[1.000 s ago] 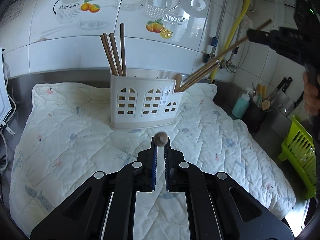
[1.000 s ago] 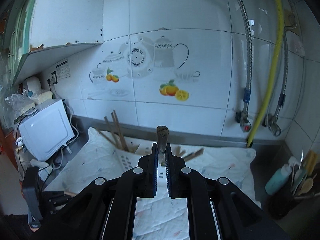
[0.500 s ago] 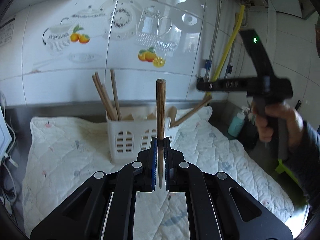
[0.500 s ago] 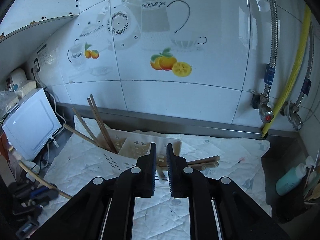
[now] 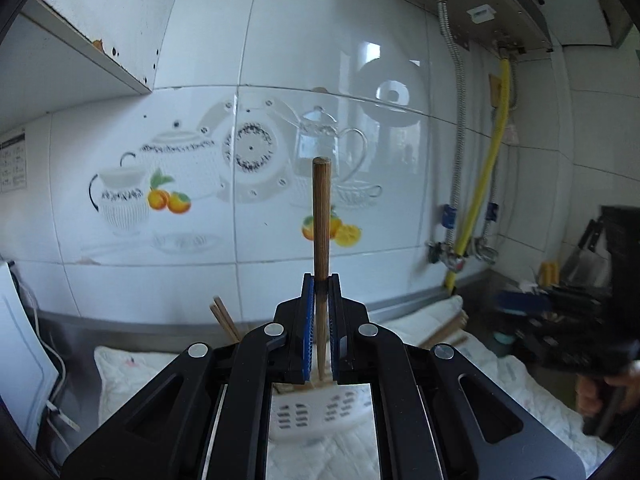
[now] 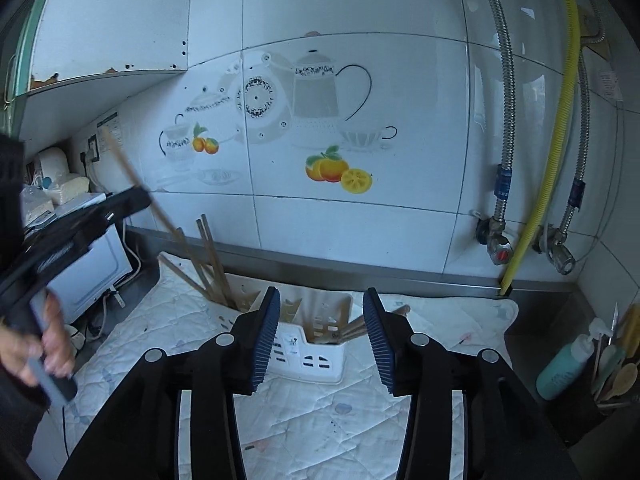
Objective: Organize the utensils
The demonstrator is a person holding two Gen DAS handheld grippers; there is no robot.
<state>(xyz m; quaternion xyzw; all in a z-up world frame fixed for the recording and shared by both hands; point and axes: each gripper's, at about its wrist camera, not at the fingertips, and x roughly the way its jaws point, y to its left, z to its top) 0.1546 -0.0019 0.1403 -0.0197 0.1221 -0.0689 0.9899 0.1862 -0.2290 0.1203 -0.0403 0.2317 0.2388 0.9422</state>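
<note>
My left gripper [image 5: 320, 292] is shut on a wooden chopstick [image 5: 321, 216] that stands upright over the white slotted utensil holder [image 5: 320, 412]. In the right wrist view the left gripper [image 6: 136, 200] is at the left, its chopstick [image 6: 132, 178] slanting down toward the holder [image 6: 312, 344]. My right gripper [image 6: 320, 320] is open and empty, just above and in front of the holder. Several chopsticks [image 6: 212, 260] lean in the holder's left end and more [image 6: 360, 326] in its right end.
The holder stands on a white quilted mat [image 6: 328, 420] on a steel counter below the tiled wall. A white appliance [image 6: 92, 268] is at the left. A teal bottle [image 6: 564, 364] and a spoon pot [image 6: 616, 376] are at the right. Pipes and valves [image 6: 500, 248] hang on the wall.
My right gripper let go of its chopstick into the holder and opened wide. My left gripper rose and tilted its chopstick upright above the holder.
</note>
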